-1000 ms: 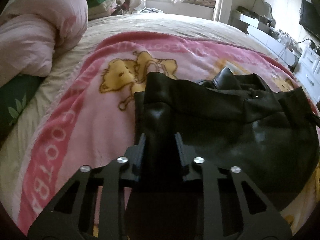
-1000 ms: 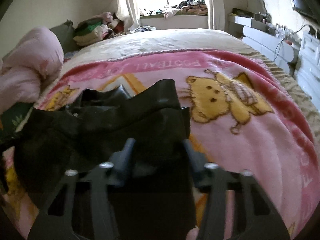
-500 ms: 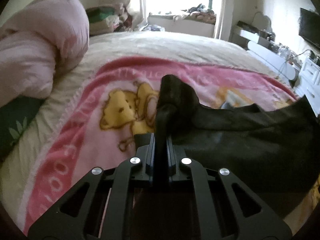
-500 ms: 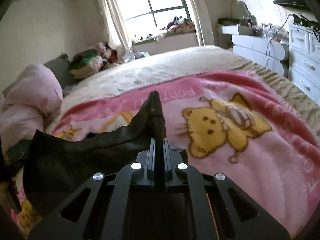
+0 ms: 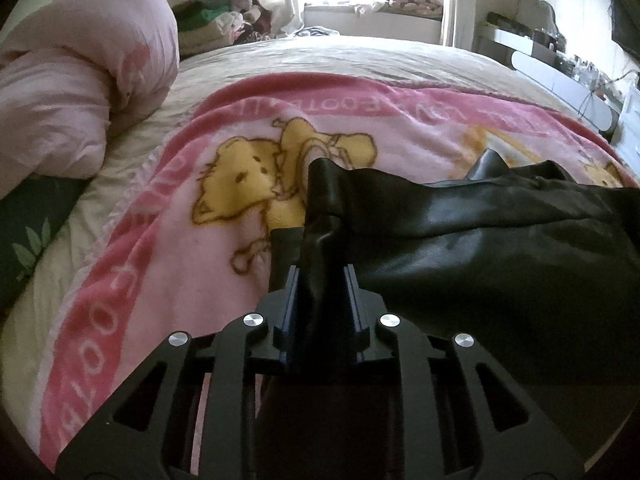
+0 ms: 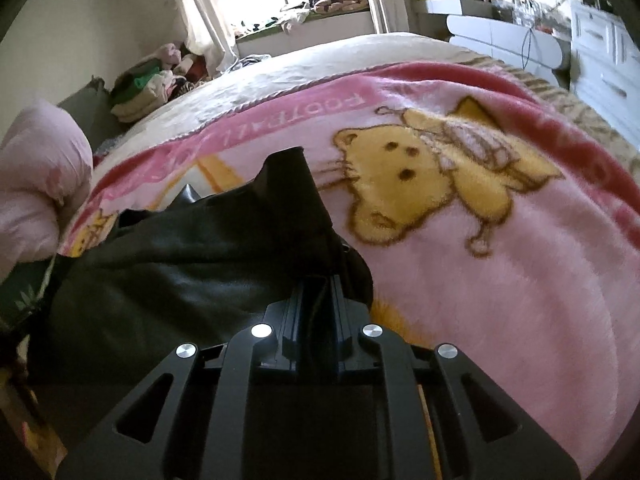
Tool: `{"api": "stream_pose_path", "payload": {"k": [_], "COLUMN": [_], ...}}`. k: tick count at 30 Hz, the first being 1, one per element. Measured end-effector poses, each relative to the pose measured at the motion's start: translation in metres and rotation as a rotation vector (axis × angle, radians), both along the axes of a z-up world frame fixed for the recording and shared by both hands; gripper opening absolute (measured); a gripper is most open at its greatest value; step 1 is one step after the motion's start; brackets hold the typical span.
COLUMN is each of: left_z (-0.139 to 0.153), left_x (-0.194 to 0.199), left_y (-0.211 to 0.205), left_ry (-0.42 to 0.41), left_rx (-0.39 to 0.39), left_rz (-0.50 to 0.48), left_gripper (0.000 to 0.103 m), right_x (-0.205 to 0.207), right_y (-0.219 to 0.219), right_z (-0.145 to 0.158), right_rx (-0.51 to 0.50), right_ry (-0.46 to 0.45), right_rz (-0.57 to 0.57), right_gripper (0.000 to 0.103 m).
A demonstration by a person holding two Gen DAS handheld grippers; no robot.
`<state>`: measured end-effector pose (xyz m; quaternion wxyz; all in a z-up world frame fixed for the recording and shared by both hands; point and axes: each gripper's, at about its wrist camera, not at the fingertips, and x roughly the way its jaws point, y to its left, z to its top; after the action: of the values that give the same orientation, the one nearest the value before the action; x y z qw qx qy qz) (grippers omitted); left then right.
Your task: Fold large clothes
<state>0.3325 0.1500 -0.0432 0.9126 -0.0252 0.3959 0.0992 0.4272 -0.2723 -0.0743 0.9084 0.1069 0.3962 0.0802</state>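
A large black shiny garment [image 5: 480, 248] lies bunched on a pink cartoon-bear blanket [image 5: 168, 216] on the bed. My left gripper [image 5: 322, 276] is shut on the garment's left corner, which sticks up past the fingertips. In the right wrist view the same black garment [image 6: 180, 272] spreads to the left. My right gripper [image 6: 320, 284] is shut on its right corner, which stands up in a peak. The cloth runs between the two grippers.
A rolled pink duvet [image 5: 80, 80] lies at the left of the bed. Folded clothes [image 5: 216, 24] are piled by the window. A white dresser and shelf [image 6: 592, 40] stand along the bed's right side. The pink blanket [image 6: 500, 280] spreads to the right.
Both grippers closed on the garment's corners, lifted and stretched the cloth, and have since come back down toward the blanket, still holding it. The left jaws look slightly wider than half a second ago.
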Motion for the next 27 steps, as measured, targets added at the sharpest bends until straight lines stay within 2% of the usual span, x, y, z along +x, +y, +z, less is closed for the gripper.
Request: {"api": "stream_pose_path", "payload": {"k": [5, 7, 8, 9, 10, 11, 13, 15, 19, 21, 25, 27], "left_z": [0.007, 0.011, 0.013, 0.015, 0.016, 0.018, 0.022, 0.027, 0.038, 0.044, 0.051, 0.054], "left_x": [-0.003, -0.004, -0.005, -0.006, -0.006, -0.006, -0.008, -0.012, -0.019, -0.023, -0.032, -0.036], "left_y": [0.002, 0.001, 0.001, 0.001, 0.002, 0.003, 0.005, 0.007, 0.007, 0.004, -0.002, -0.005], "left_ry": [-0.017, -0.028, -0.031, -0.030, -0.031, -0.034, -0.036, -0.049, -0.071, -0.072, -0.063, -0.053], "left_rx": [-0.001, 0.009, 0.021, 0.025, 0.021, 0.009, -0.014, -0.032, -0.059, -0.073, -0.088, -0.103], "left_rz": [0.013, 0.009, 0.012, 0.014, 0.016, 0.019, 0.028, 0.036, 0.042, 0.032, 0.024, 0.018], "left_gripper": [0.024, 0.026, 0.032, 0.040, 0.044, 0.049, 0.055, 0.071, 0.082, 0.092, 0.094, 0.094], "right_x": [-0.007, -0.009, -0.011, -0.014, -0.018, -0.021, -0.027, -0.034, -0.048, -0.054, -0.071, -0.079], "right_y": [0.004, 0.002, 0.000, -0.001, -0.001, -0.002, -0.006, -0.011, -0.015, -0.013, -0.003, 0.009], "right_z": [0.008, 0.013, 0.016, 0.021, 0.024, 0.028, 0.035, 0.041, 0.056, 0.063, 0.074, 0.076], "right_rx": [-0.025, -0.021, -0.018, -0.030, -0.049, -0.066, -0.068, -0.065, -0.069, -0.066, -0.065, -0.116], "right_ry": [0.007, 0.011, 0.012, 0.012, 0.008, 0.004, -0.007, -0.017, -0.052, -0.072, -0.106, -0.114], "right_rz": [0.001, 0.005, 0.005, -0.002, -0.010, -0.015, -0.017, -0.020, -0.019, -0.014, 0.021, 0.050], "right_gripper": [0.013, 0.019, 0.023, 0.039, 0.050, 0.052, 0.053, 0.058, 0.069, 0.071, 0.073, 0.073]}}
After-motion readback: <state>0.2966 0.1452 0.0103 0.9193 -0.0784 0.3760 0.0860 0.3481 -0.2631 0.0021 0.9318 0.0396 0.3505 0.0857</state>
